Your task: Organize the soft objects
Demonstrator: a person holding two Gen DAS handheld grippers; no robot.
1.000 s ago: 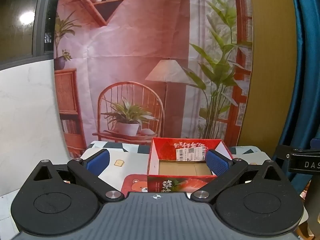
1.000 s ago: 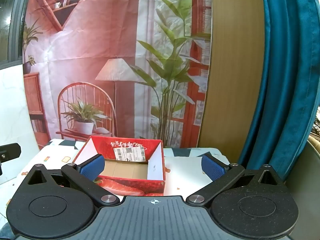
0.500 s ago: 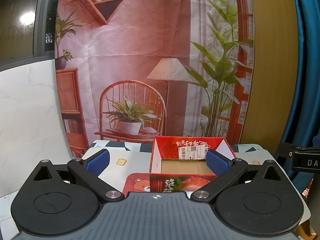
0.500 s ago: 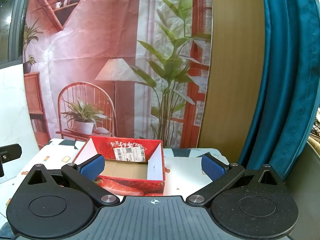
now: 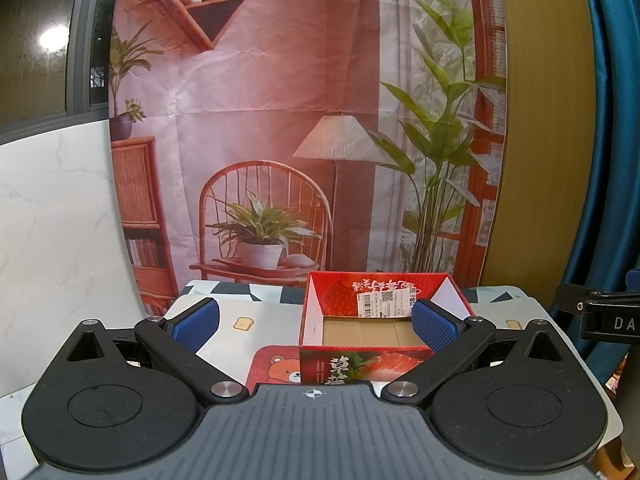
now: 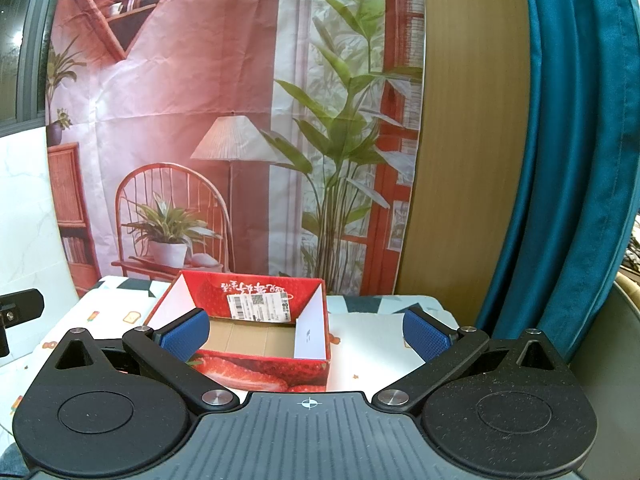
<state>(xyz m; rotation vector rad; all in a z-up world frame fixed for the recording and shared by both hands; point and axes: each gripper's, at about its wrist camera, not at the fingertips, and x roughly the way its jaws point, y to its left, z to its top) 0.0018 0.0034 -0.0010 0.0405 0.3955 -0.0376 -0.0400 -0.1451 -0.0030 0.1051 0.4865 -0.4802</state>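
Observation:
A red strawberry-print cardboard box (image 5: 352,364) (image 6: 260,372) stands open on the table, its brown floor bare and a white label on its far wall. My left gripper (image 5: 316,324) is open and hovers just in front of the box, nothing between its blue pads. My right gripper (image 6: 306,334) is open too, level with the box's right half, holding nothing. No soft object shows in either view.
The table wears a white patterned cloth (image 5: 248,320) with a red bear mat (image 5: 276,364) left of the box. A printed backdrop (image 5: 280,120) hangs behind. A teal curtain (image 6: 560,160) and wooden panel (image 6: 460,120) stand to the right.
The left view has drifted slightly, so the box sits a little further right and lower than a second ago. The right view is almost unchanged. Both grippers stay open.

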